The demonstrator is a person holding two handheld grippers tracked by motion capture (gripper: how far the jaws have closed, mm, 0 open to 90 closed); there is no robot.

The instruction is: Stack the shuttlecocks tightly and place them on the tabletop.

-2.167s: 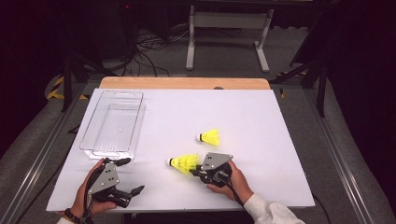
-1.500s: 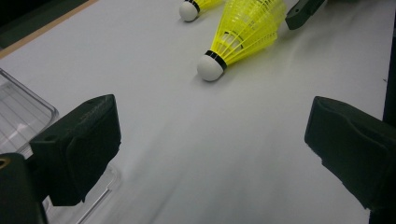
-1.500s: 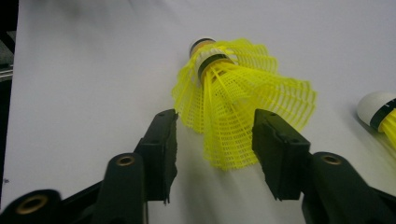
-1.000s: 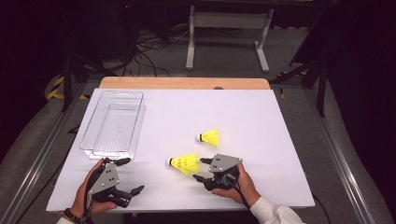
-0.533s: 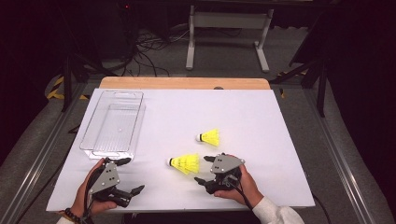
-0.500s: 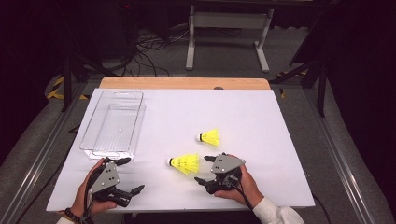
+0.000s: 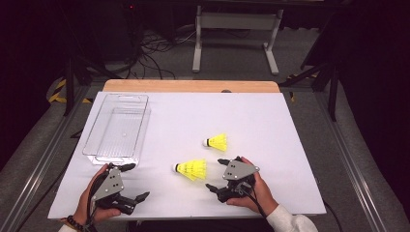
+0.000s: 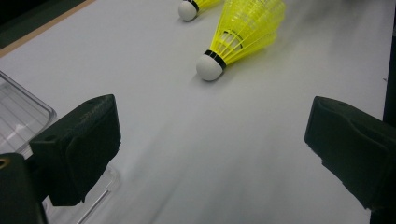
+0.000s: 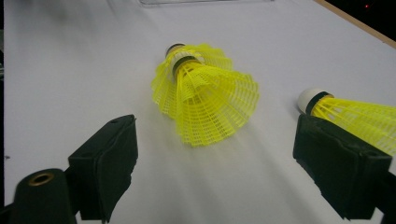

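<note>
Right hand: the right hand (image 7: 254, 191) lies low on the white table (image 7: 270, 121) at about five o'clock, knuckles outward, wrist coming in from the bottom edge with a pale sleeve behind it.
Right gripper: the right gripper (image 7: 216, 175) points toward nine o'clock at the near shuttlecock; its jaws have just been opening and stand wide apart, nothing pressed between them.
Near shuttlecock: the near shuttlecock (image 7: 191, 169) lies on its side just ahead of those jaws, yellow skirt toward the gripper, white cork tip pointing to nine o'clock. In the right gripper view (image 9: 205, 95) it sits beyond the jaw tips, touching neither.
Far shuttlecock: the far shuttlecock (image 7: 217, 142) lies near it, toward one o'clock, also on its side.
Left hand: the left hand (image 7: 92, 203) rests at seven o'clock, a bracelet at the wrist.
Left gripper: the left gripper (image 7: 135, 181) points toward three o'clock, jaws spread wide and empty.
Clear bin: the clear bin (image 7: 118, 126) stands at ten o'clock, just beyond the left gripper.
</note>
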